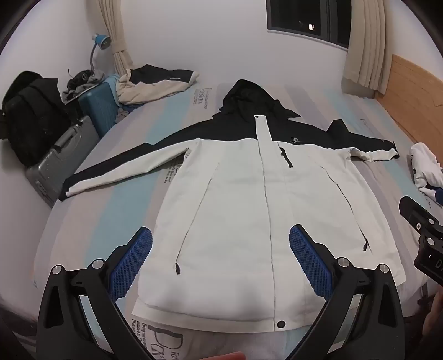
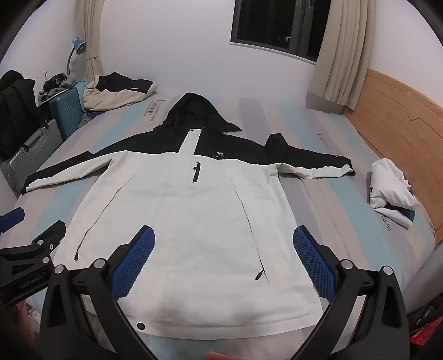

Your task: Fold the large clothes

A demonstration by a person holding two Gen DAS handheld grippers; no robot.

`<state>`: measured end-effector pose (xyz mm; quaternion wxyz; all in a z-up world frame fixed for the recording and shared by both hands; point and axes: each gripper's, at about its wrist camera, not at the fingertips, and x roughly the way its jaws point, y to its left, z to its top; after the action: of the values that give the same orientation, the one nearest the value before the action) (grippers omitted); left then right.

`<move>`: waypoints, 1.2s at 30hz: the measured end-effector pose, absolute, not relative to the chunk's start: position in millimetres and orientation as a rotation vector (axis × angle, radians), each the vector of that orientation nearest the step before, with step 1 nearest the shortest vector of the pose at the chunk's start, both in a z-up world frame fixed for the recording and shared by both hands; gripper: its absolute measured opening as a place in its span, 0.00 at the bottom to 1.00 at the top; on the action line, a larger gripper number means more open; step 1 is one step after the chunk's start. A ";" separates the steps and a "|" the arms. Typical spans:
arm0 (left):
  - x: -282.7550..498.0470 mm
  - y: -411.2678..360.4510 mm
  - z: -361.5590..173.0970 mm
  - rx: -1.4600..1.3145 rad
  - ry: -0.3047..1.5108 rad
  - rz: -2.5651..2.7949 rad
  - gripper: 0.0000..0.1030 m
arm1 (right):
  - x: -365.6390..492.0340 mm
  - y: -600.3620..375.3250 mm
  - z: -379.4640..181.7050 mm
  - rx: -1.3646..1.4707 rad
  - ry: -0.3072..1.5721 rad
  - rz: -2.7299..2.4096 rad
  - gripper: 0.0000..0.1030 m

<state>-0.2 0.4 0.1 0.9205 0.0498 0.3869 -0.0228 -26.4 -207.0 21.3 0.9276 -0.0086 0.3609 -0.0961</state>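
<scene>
Below us, we see the striped mattress [image 1: 133,177] carrying a smooth black-and-white hooded jacket [image 1: 235,210], spread flat, front up, sleeves out toward nine and three o'clock. At ten o'clock stand a ribbed teal suitcase [image 1: 97,108] heaped with crumpled clothes [image 1: 155,83] and a grey hard case [image 1: 61,160]. We hold the left gripper [image 1: 220,263] and right gripper [image 2: 223,263] above the hem, jaws wide apart, blue gridded pads [image 1: 133,265] empty.

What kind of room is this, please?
Most likely a bedroom. A hooded jacket lies spread on a bare striped mattress with a wooden headboard; suitcases stand beside the bed, and curtains frame a dark window.
</scene>
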 end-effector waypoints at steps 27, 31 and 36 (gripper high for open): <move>5.0 2.9 -3.0 0.071 0.834 -0.067 0.94 | -23.2 -203.8 17.4 -0.043 0.764 -0.185 0.93; 4.6 3.8 -2.7 0.070 0.832 -0.073 0.94 | -24.3 -202.9 15.5 -0.039 0.768 -0.180 0.93; 5.9 0.0 -2.1 0.070 0.835 -0.077 0.94 | -24.3 -202.9 14.8 -0.037 0.769 -0.181 0.93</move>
<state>5.9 0.0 -2.1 0.9127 0.0338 0.4055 -0.0373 -24.3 -202.9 14.8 0.9229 -0.0179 0.3744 -0.0882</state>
